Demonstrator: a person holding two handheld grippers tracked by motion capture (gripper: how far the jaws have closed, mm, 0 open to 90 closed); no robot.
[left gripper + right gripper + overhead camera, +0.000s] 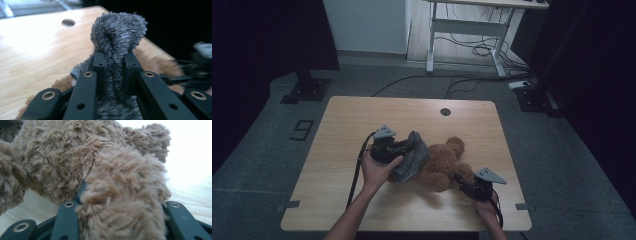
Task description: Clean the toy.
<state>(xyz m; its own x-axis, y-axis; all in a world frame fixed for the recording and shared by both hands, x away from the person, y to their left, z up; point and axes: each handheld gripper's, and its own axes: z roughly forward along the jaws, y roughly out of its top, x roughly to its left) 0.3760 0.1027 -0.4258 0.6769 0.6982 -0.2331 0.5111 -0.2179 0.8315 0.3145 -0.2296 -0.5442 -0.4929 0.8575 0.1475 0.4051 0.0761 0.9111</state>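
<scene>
A brown teddy bear (443, 161) lies on the wooden table (337, 130), right of its middle. A grey fuzzy cloth (414, 157) rests against the bear's left side, one end lifted off it. My left gripper (408, 146) is shut on that lifted end. In the left gripper view the grey cloth (117, 30) stands up as a fold pinched in the left gripper (115, 58), with brown fur (160, 65) behind it. My right gripper (460, 179) is shut on one limb of the bear near the table's front right. That furry limb (122, 202) fills the right gripper (120, 205) and hides most of both jaws.
A round cable hole (445, 111) sits near the table's far edge. Beyond the table, on the floor, stand a white desk frame (467, 25) with loose cables (482, 50) and two dark stand bases (307, 90). Bare wood lies left of the bear.
</scene>
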